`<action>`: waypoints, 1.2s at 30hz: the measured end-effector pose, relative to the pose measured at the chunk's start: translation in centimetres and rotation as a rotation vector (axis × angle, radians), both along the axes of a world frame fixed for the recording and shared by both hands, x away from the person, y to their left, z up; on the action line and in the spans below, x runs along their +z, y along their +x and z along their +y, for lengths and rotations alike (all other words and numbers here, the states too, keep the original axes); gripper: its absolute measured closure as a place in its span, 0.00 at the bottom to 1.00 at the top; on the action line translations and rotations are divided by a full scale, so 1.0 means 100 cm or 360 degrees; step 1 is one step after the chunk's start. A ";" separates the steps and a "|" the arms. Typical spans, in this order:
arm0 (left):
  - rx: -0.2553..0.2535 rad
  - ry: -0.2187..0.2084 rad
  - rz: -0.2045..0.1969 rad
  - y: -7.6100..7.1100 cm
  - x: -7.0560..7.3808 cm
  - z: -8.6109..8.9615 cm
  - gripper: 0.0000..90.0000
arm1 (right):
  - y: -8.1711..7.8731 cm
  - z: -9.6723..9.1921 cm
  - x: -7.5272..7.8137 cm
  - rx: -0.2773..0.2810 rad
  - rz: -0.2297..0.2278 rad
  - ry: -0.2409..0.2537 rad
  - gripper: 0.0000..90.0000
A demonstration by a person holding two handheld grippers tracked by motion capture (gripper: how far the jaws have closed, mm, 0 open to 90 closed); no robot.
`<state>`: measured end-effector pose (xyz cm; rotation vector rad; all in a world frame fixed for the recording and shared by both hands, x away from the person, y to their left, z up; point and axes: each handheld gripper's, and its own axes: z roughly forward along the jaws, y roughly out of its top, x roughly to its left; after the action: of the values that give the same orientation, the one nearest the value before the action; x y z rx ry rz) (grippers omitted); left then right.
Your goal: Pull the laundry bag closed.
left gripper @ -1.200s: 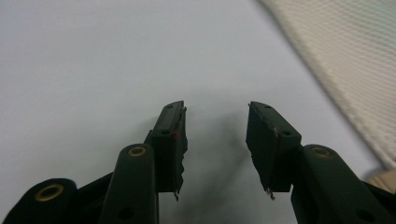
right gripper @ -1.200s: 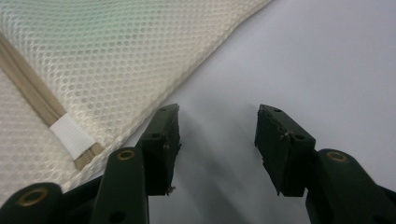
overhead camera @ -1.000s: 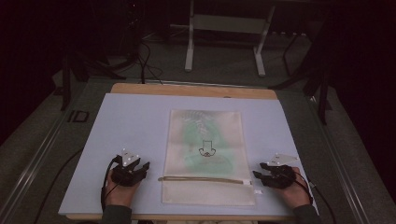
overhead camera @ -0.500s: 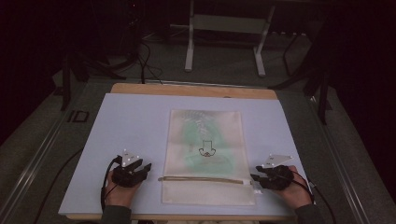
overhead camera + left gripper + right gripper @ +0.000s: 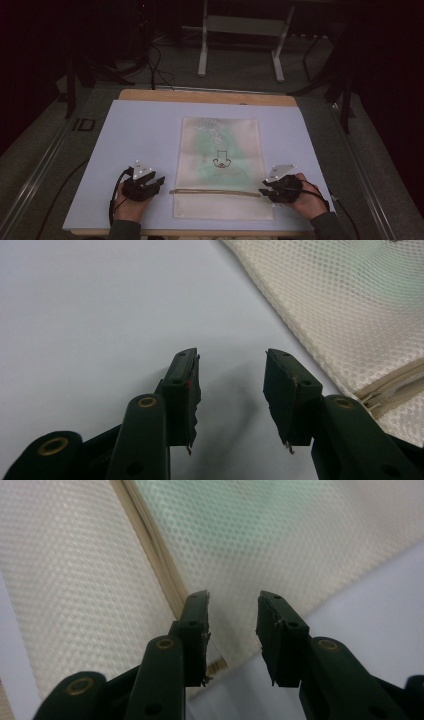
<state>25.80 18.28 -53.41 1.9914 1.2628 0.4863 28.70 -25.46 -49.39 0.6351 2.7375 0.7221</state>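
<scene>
A cream mesh zip bag [image 5: 220, 150] with something green inside lies flat on the white table cover [image 5: 135, 135]. Its zipper [image 5: 215, 192] runs across near the front. My left gripper [image 5: 158, 182] rests open on the cover just left of the bag. In the left gripper view the gripper [image 5: 231, 365] has bare cover between its jaws, with the bag [image 5: 360, 300] and the zipper end [image 5: 395, 387] to the right. My right gripper [image 5: 264, 192] is at the zipper's right end. In the right gripper view its jaws [image 5: 232, 605] have just been closing and hover apart over the mesh [image 5: 280, 535], beside the zipper [image 5: 150, 550], pressing on nothing.
The wooden table edge [image 5: 210, 96] shows behind the cover. A metal stand [image 5: 240, 30] and cables [image 5: 155, 65] lie on the dark floor beyond. An "ID" label [image 5: 83, 124] sits left of the table. Bare cover surrounds the bag on both sides.
My right hand has slid left and slightly away from the front edge, up to the zipper's right end. The left hand and the bag stay where they were.
</scene>
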 end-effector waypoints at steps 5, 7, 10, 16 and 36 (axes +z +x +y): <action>-0.0025 0.0012 -0.0020 -0.001 0.001 -0.002 0.63 | 0.001 0.011 0.003 0.0068 -0.0007 -0.0012 0.70; -0.0026 0.0021 -0.0016 0.000 0.000 -0.003 0.63 | 0.001 0.015 0.004 0.0098 0.0007 -0.0005 0.69; -0.0024 0.0015 -0.0015 0.000 0.000 -0.003 0.63 | 0.001 0.020 0.006 0.0121 0.0015 -0.0004 0.68; -0.0023 0.0018 -0.0009 0.000 0.000 -0.003 0.63 | 0.002 0.038 0.008 0.0203 0.0028 -0.0014 0.66; -0.0029 0.0009 -0.0005 0.001 -0.001 -0.002 0.64 | 0.007 0.093 0.009 0.0378 0.0051 -0.0020 0.60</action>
<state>25.92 18.05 -53.48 2.0045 1.2419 0.4848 29.44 -16.14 -48.47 0.3240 2.8754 0.7500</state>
